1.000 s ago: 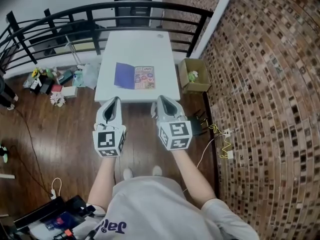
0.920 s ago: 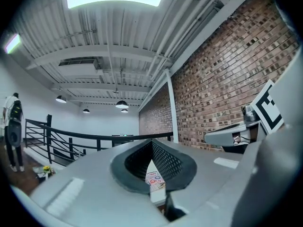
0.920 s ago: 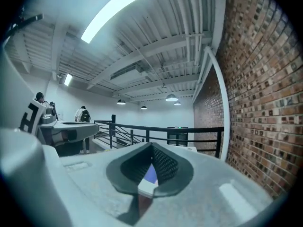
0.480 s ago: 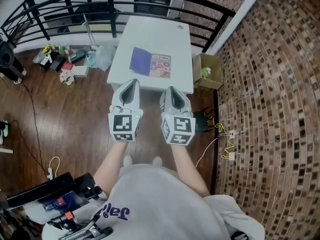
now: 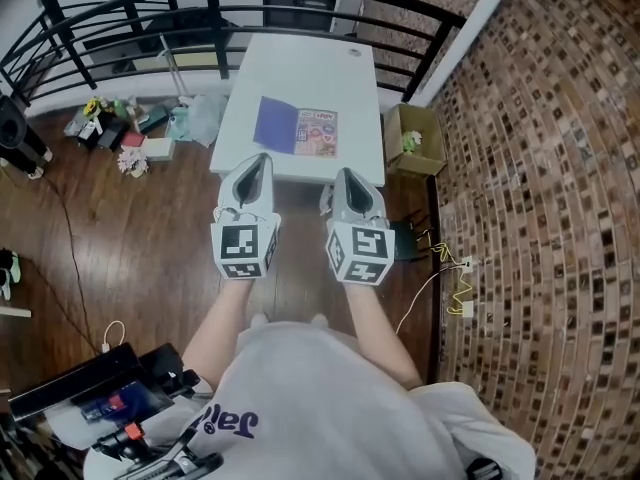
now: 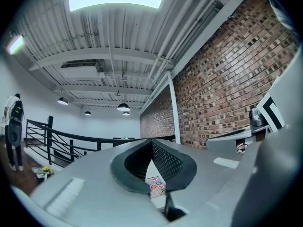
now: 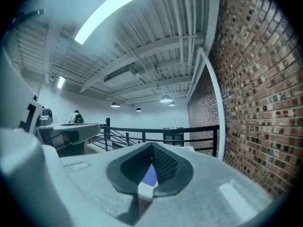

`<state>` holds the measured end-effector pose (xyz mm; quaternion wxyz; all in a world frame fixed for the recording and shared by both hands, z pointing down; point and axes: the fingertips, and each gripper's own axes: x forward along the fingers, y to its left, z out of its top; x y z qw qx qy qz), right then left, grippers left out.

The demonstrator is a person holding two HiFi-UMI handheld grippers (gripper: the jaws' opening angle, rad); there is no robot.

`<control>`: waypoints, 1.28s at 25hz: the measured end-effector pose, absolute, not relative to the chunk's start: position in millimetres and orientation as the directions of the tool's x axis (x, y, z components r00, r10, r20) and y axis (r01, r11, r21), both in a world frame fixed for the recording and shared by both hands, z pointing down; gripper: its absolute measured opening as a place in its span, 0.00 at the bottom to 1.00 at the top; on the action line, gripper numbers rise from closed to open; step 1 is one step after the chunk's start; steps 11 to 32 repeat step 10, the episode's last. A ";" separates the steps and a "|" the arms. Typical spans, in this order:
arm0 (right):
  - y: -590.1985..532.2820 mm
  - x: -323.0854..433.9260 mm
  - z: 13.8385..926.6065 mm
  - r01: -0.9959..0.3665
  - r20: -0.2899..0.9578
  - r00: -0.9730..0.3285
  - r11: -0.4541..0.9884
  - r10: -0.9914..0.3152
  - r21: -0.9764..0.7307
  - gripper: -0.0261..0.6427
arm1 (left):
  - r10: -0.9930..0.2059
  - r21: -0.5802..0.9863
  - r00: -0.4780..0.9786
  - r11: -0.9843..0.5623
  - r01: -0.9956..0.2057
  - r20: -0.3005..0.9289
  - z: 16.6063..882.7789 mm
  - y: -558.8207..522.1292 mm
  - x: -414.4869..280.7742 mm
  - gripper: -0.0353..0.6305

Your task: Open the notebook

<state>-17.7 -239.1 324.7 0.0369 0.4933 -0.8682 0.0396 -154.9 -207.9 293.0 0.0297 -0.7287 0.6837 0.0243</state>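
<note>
White desk [image 5: 300,63] carries the notebook [image 5: 295,128], long axis nine-to-three, at twelve o'clock from the left tongs [image 5: 260,160] and the right tongs [image 5: 346,174], both pinched together empty, well short, about equally near.

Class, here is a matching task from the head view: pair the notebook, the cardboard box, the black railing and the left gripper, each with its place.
Things:
1. notebook
2. cardboard box
3. black railing
4. left gripper

Places:
A. on the floor, by the brick wall
B. held in the air at the table's near side
C. flat on the white table
D. behind the table's far edge

Pairs: 1-C, 2-A, 3-D, 4-B
</note>
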 end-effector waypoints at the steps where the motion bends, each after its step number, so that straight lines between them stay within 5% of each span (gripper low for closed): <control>1: -240.8 -16.3 323.9 -0.860 0.101 -0.509 0.509 -0.855 -0.031 0.03 | -0.995 -0.008 0.066 -0.065 -0.998 -0.076 290.8 -209.7 -153.2 0.08; 32: -257.7 -4.9 318.5 -0.863 0.081 -0.504 0.505 -0.860 -0.016 0.03 | -0.995 -0.015 0.070 -0.069 -0.998 -0.071 286.0 -225.1 -142.6 0.08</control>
